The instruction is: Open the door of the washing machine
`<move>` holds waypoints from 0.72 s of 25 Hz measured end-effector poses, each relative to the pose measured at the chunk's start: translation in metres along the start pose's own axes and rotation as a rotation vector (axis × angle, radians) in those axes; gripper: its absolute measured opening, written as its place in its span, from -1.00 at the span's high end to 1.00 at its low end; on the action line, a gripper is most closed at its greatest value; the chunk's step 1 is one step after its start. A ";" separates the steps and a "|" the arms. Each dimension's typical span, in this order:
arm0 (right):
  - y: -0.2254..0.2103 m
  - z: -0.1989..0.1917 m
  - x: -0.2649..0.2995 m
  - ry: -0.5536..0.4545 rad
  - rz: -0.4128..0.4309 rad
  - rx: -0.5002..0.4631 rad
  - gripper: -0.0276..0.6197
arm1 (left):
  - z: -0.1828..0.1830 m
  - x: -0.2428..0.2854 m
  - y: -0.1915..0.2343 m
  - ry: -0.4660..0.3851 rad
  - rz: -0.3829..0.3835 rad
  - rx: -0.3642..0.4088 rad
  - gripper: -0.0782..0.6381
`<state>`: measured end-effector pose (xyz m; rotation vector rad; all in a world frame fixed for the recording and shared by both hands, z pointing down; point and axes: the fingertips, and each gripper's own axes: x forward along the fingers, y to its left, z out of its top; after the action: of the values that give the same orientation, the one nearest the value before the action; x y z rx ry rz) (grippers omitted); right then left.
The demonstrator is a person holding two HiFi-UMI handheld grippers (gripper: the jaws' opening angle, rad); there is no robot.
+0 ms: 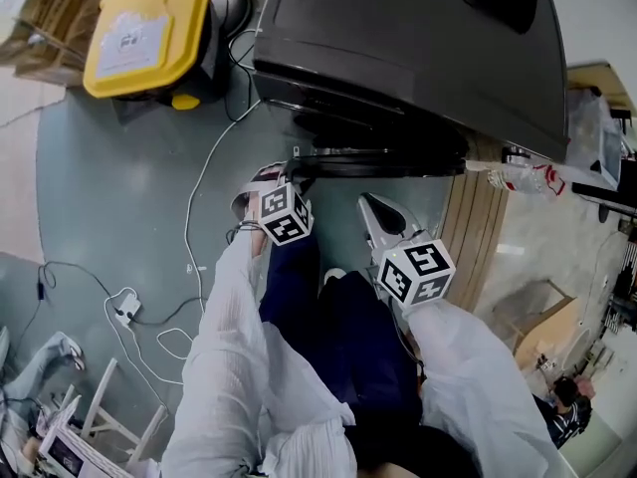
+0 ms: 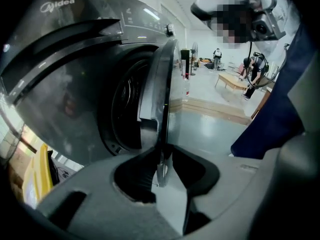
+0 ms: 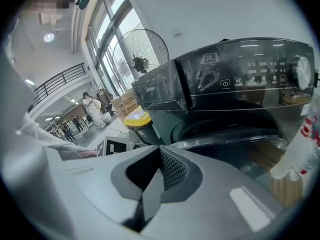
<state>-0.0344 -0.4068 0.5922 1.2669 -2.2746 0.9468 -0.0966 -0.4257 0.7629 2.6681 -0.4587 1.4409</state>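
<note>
Door-opening stage, seen from beside the dark grey front-loading washing machine (image 1: 418, 38). Its round glass-fronted door (image 2: 161, 99) already stands clear of the drum opening (image 2: 127, 109), swung partway out toward the person.

Risks, as judged from this moment:
- The left hand-held gripper (image 2: 160, 156) is clenched on the door's thin rim only, so a pull off the door's arc would likely let the smooth edge slide out of the pads.
- The person's dark blue trouser legs (image 1: 338, 327) stand just in front of the machine. A wider swing could bring the door against them, or against the right hand-held gripper (image 3: 159, 151).
- A white cable (image 1: 199, 197) trails over the grey floor to the left, a snag if the person steps back that way.

Relative position: in the left gripper view the door runs edge-on, its rim passing straight between the two jaws with one pad on each face, and the drum opening lies to its left. The right hand-held gripper is closed on nothing. The door shows as a level band just beyond and to the right of its tips — near, but apart. In the head view the door is a dark bar under the machine's front, above both hand-held grippers.
</note>
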 end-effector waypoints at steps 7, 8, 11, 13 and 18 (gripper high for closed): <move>0.005 -0.039 -0.042 0.001 0.027 -0.028 0.88 | -0.007 -0.005 -0.046 0.023 0.043 -0.058 0.49; 0.005 -0.045 -0.049 0.000 0.032 -0.034 0.88 | -0.008 -0.006 -0.052 0.023 0.050 -0.065 0.49; 0.003 -0.063 -0.067 -0.008 0.038 -0.040 0.88 | -0.008 -0.008 -0.072 0.018 0.074 -0.089 0.50; 0.001 -0.074 -0.078 -0.017 0.041 -0.040 0.88 | -0.008 -0.008 -0.082 0.019 0.094 -0.106 0.50; -0.001 -0.103 -0.107 -0.048 0.043 -0.019 0.88 | -0.007 -0.011 -0.117 0.005 0.136 -0.155 0.50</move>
<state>0.0227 -0.2701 0.6010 1.2497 -2.3508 0.9175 -0.0736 -0.3107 0.7669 2.5553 -0.7324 1.3818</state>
